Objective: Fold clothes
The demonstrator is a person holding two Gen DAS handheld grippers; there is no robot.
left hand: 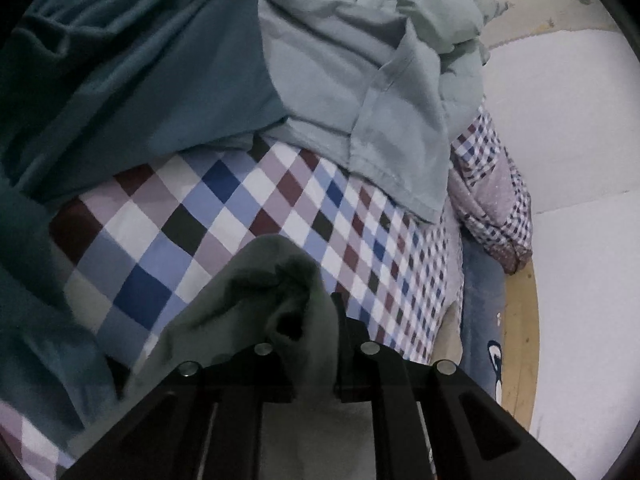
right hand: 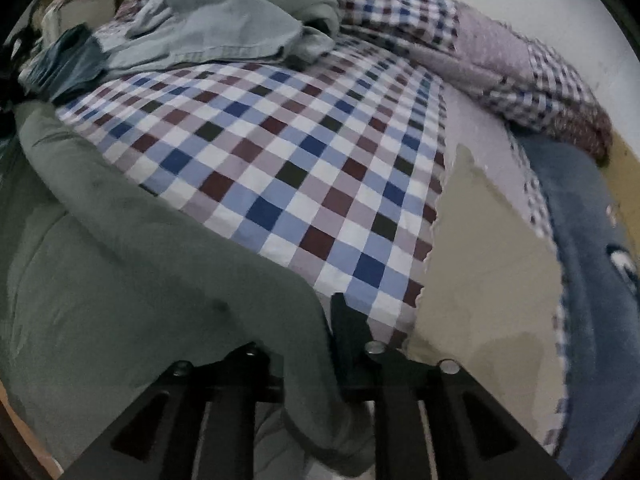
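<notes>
The grey-green garment [right hand: 120, 264] lies along the near edge of the checked bed [right hand: 280, 152], stretching left to right; left tool [left hand: 320, 316] and right tool [right hand: 326, 320] are each clamped on its cloth.

This is a home bedroom: a bed covered with a blue, maroon and white checked cotton sheet [right hand: 280, 160], a rumpled pale grey-green quilt [right hand: 224, 20] heaped at its far end, a matching checked pillow [right hand: 500, 64] against a plain white wall [left hand: 568, 128], and a blue plush blanket [right hand: 592, 248] alongside.
</notes>
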